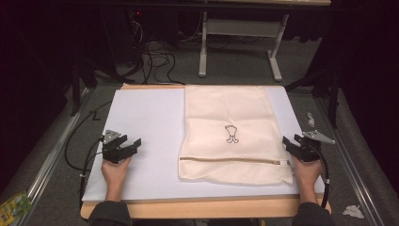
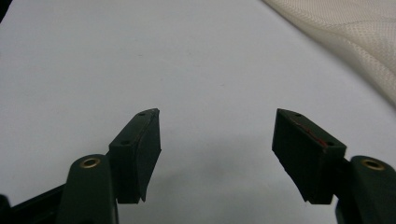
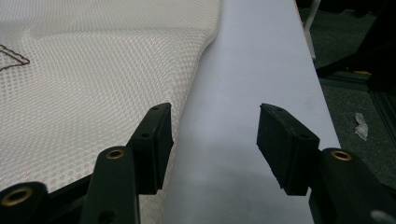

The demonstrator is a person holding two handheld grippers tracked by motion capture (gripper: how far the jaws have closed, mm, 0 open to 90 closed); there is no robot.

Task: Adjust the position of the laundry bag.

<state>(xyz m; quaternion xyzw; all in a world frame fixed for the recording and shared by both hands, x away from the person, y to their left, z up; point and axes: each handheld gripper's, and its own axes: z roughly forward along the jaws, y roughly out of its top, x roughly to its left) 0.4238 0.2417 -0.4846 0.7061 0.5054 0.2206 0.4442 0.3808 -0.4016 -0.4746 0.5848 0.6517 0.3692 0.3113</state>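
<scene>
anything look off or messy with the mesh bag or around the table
The mesh bag lies flat and fairly square on the white mat. Off the table, crumpled scraps and a green packet litter the floor. Nothing looks spilled or damaged.

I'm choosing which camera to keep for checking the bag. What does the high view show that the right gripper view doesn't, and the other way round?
High view alone: the whole mesh laundry bag with its zipper, the left gripper, both hands, and the desk frame behind the table.

Right gripper view alone: the weave of the mesh close up, and the gap between its own open jaws, with nothing in it.

Both: the bag, its dark printed figure, the white table top and the right gripper.
</scene>
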